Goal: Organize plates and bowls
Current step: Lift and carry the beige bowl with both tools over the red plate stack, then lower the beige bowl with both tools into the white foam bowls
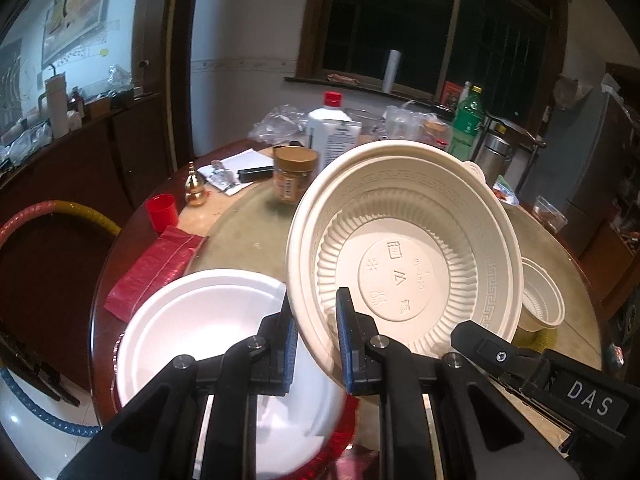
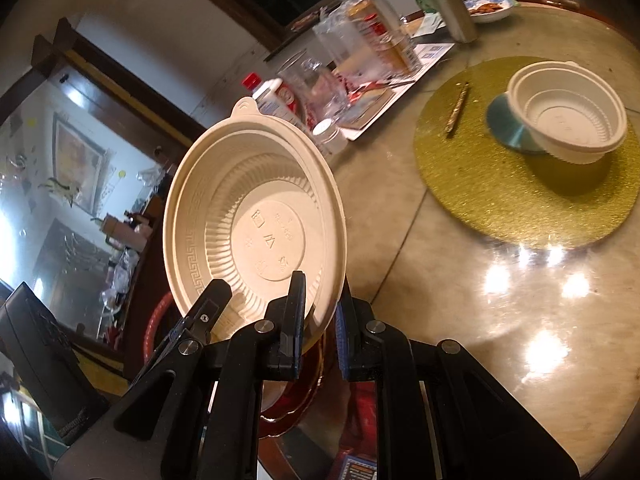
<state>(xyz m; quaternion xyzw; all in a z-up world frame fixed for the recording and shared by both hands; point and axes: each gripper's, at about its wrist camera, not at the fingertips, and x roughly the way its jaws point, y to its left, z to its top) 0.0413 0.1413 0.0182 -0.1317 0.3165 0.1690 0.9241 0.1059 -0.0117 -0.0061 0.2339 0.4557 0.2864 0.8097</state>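
A large cream plastic bowl [image 1: 404, 244] with a ribbed wall is held tilted above the table, its inside facing both cameras. My left gripper [image 1: 316, 340] is shut on its lower rim. My right gripper [image 2: 320, 320] is shut on the same bowl [image 2: 256, 216] at the rim beside it; its finger shows in the left wrist view [image 1: 480, 332]. A white foam plate [image 1: 208, 344] lies on a red mat under the left gripper. A small cream bowl [image 2: 568, 120] stands on a gold mat [image 2: 520, 192], also visible in the left wrist view [image 1: 540, 300].
The round table [image 2: 440, 280] carries a brown jar [image 1: 294, 174], a white bottle with a red cap [image 1: 330, 128], a green bottle [image 1: 468, 120], a red cup [image 1: 162, 210], a red bag [image 1: 156, 260] and clear containers [image 2: 360, 40]. A metal flask [image 2: 444, 0] and a food dish [image 2: 490, 8] stand far right.
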